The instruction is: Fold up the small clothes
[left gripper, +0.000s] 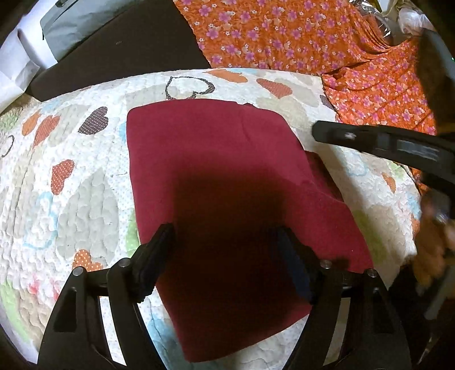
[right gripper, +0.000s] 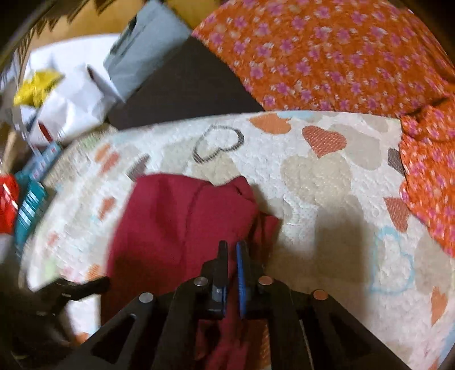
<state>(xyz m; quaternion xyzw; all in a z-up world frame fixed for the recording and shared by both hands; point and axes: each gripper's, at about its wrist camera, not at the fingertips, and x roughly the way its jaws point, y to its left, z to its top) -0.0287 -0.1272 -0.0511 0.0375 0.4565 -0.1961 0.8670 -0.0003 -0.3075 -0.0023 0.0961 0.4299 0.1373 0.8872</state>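
Observation:
A dark red garment (left gripper: 221,182) lies folded flat on a white quilt with heart prints (left gripper: 71,176). My left gripper (left gripper: 224,236) is open and hovers over the garment's near half, holding nothing. My right gripper (left gripper: 335,136) reaches in from the right beside the garment's right edge. In the right wrist view the right gripper (right gripper: 231,247) has its fingers nearly together above the garment's right edge (right gripper: 176,227); no cloth shows between them. This view is blurred.
An orange floral cloth (left gripper: 298,37) lies at the back and right of the quilt. A dark brown surface (left gripper: 122,51) and a grey pouch (left gripper: 76,25) sit at the back left. White bags and boxes (right gripper: 65,108) are piled at the left.

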